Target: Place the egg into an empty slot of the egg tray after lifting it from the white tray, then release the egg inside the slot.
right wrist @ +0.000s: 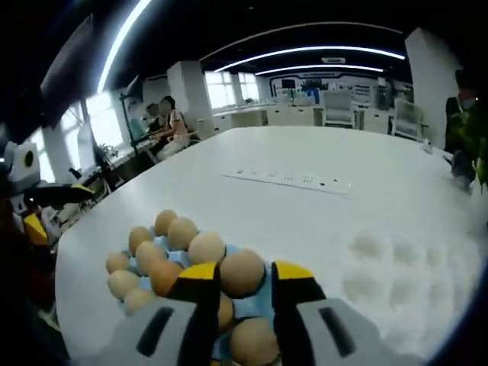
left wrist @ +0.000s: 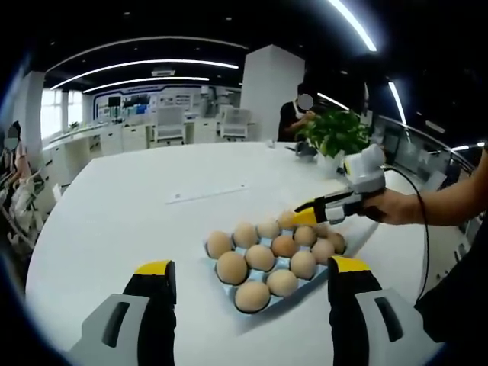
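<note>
Eggs sit in rows on a pale blue egg tray (left wrist: 229, 290) on the big white table (left wrist: 114, 221). In the left gripper view the tray lies just ahead of the left gripper (left wrist: 252, 278), whose yellow-tipped jaws stand wide apart, off the table, with nothing between them. On the far right side of the tray the right gripper (left wrist: 309, 216) reaches in from the right, held by a person's hand (left wrist: 393, 206), with a black cable (left wrist: 418, 206) looping over the wrist. Its yellow tip lies right against the eggs at the tray's far edge. Beyond it, a potted plant (left wrist: 335, 133) stands on the table, and a thin white strip (left wrist: 207, 192) lies farther back.

In the right gripper view the right gripper (right wrist: 245, 274) is low over the tray (right wrist: 252, 301), jaws partly closed with an egg (right wrist: 242, 272) between the yellow tips. Each tip looks to be touching the egg's side, though from this low angle I cannot be sure it is gripped rather than just framed. Other eggs crowd to its left and beneath the jaws. To the right lies a white tray (right wrist: 396, 274) with shallow round hollows, next to the blue one. At the far left edge the left gripper (right wrist: 34, 221) shows its yellow tips.
</note>
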`<state>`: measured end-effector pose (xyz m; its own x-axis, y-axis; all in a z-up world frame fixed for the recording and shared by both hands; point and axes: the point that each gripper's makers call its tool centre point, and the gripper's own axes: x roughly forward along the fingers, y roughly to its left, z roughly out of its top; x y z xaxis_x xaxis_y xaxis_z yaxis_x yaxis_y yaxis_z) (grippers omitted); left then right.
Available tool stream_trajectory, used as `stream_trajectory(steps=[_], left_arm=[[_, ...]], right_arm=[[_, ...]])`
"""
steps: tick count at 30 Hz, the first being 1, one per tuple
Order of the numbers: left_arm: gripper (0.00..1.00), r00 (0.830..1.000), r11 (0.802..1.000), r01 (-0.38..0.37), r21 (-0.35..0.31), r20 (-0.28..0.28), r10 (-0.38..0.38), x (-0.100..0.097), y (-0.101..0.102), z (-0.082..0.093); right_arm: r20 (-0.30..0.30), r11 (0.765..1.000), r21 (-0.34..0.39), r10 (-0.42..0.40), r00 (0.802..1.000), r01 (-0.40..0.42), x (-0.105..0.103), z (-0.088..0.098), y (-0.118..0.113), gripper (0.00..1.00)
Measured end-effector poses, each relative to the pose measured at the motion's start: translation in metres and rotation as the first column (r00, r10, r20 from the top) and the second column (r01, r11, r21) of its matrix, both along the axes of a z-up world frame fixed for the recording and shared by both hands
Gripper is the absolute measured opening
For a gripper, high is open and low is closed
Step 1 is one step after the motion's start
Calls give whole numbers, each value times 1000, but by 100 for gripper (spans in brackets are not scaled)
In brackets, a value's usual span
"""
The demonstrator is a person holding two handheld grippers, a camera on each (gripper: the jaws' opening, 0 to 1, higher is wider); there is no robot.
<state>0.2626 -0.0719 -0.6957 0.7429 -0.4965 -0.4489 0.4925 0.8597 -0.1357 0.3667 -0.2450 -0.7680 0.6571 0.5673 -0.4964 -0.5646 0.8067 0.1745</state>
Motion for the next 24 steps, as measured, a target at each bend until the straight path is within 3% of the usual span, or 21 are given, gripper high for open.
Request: stream_trajectory(steps=[6, 10, 13, 19, 24], left_arm=[[81, 1000, 1000, -4, -3, 2, 4, 1, -1, 1], [81, 1000, 1000, -4, 3, -3, 4, 1, 0, 0], [81, 1000, 1000, 0, 4, -5, 0, 2, -2, -1], [82, 1000, 1000, 7, 7, -4, -7, 3, -7, 0], [82, 1000, 1000, -6, 10, -9, 6, 3, -4, -1]], right_arm=[[-2, 988, 32, -152, 988, 152, 1, 1, -49, 25], [-13, 965, 29, -259, 966, 259, 1, 1, -88, 25], [15, 939, 30, -344, 939, 343, 6, 7, -122, 25], [86, 866, -27, -495, 865, 499, 12, 12, -194, 25], [221, 750, -102, -624, 750, 654, 18, 24, -263, 25]])
